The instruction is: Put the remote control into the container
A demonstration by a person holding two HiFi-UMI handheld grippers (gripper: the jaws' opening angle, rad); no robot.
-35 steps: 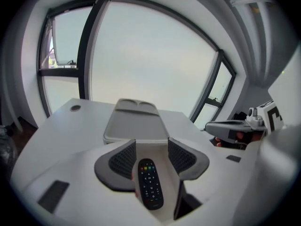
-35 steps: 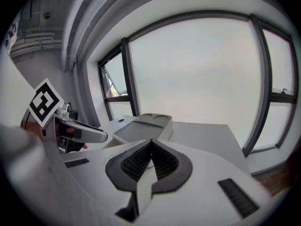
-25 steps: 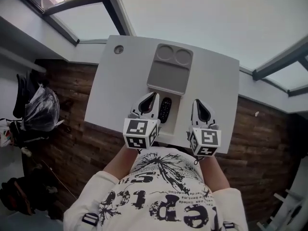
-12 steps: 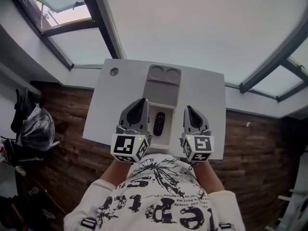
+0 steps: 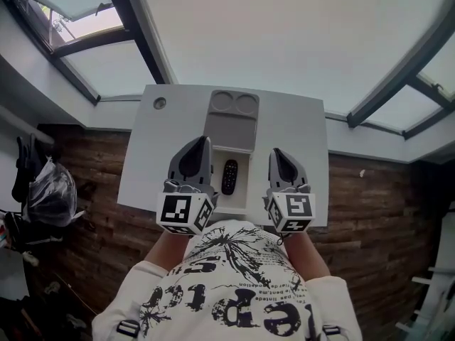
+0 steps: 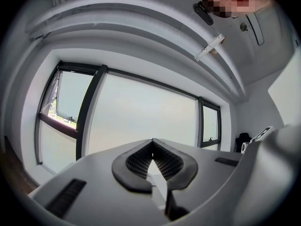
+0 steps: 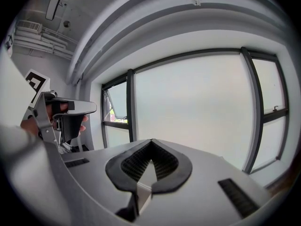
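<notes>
The remote control (image 5: 229, 177) lay in the container's (image 5: 230, 129) near compartment, between the left gripper (image 5: 200, 145) and the right gripper (image 5: 278, 155). Both grippers were clenched on nothing, side by side, pointing towards the far windows (image 5: 284, 34).

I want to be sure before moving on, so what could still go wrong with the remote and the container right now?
1. The container reaches close to the near edge of the table; a knock from either gripper might shove it off.
2. The left gripper and right gripper flank the remote, shut and empty, aimed up at the windows, so their cameras cannot confirm that it lies fully inside.
</notes>
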